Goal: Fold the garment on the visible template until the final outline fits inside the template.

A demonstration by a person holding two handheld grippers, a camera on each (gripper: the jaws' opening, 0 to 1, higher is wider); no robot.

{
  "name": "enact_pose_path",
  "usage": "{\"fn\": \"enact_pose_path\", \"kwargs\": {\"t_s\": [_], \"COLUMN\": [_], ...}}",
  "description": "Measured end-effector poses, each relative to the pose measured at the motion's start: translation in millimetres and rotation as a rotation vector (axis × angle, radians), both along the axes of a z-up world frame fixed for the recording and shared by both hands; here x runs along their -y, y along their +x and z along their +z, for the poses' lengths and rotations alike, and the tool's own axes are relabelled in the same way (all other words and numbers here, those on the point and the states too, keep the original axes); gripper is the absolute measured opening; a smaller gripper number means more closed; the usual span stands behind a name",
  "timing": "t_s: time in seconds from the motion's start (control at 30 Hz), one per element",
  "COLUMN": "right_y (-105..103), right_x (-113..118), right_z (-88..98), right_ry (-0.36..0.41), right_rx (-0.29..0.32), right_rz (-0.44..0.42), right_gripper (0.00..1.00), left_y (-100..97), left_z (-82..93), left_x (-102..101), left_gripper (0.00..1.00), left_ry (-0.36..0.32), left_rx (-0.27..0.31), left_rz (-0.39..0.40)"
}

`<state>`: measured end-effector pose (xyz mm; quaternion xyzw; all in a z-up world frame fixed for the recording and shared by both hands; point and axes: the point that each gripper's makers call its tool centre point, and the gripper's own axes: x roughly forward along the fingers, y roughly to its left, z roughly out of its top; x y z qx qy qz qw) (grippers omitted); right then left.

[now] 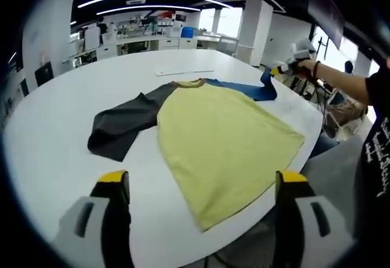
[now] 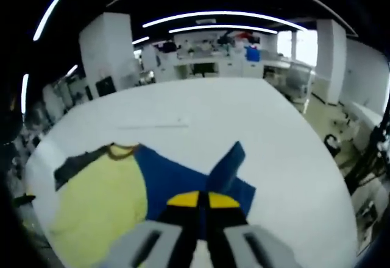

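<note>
- Raglan T-shirt (image 1: 225, 140) lies spread flat on the white oval table (image 1: 55, 152), its yellow body toward the near edge, hem corner close to the table's rim in the left gripper view.
- Its dark grey sleeve (image 1: 125, 122) stretches out to one side, flat on the tabletop, angled away from the body.
- Its blue sleeve (image 1: 253, 89) runs out on the opposite side; the end of it is lifted off the table, rising toward the right gripper (image 1: 281, 69), which a person's hand (image 1: 306, 67) holds near the far table edge.
- In the right gripper view, the blue sleeve (image 2: 201, 183) spreads just ahead of the right gripper (image 2: 203, 202), with a folded blue flap standing up; the jaws are pressed together with blue cloth at their yellow tips, pinching the sleeve.
- Left gripper (image 1: 204, 189) hovers over the near table edge, its two yellow-tipped jaws spread wide apart, one on each side of the shirt's hem corner, touching nothing.
- A thin pale strip (image 1: 184, 72) lies on the table beyond the collar, apart from the shirt.
- Behind the table is an open workroom with white pillars and curved ceiling lights.
</note>
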<state>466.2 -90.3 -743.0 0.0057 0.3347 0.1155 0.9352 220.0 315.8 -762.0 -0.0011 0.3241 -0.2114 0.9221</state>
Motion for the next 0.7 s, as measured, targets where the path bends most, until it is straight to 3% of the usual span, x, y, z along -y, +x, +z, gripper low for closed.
{"fn": "enact_pose_path", "kwargs": {"t_s": [0.47, 0.7], "right_y": [5.5, 3.7], "right_x": [-50.3, -76.3], "right_z": [4.1, 7.0], "right_ry": [0.032, 0.041], "right_rx": [-0.008, -0.010], "right_rz": [0.061, 0.097], "right_gripper": [0.00, 0.00], "left_y": [5.4, 3.3], "left_z": [-6.5, -5.8], "left_x": [-10.8, -1.1], "left_gripper": [0.96, 0.95], "left_ry": [-0.007, -0.008], "left_rx": [0.007, 0.000], "left_rz": [-0.019, -0.029]}}
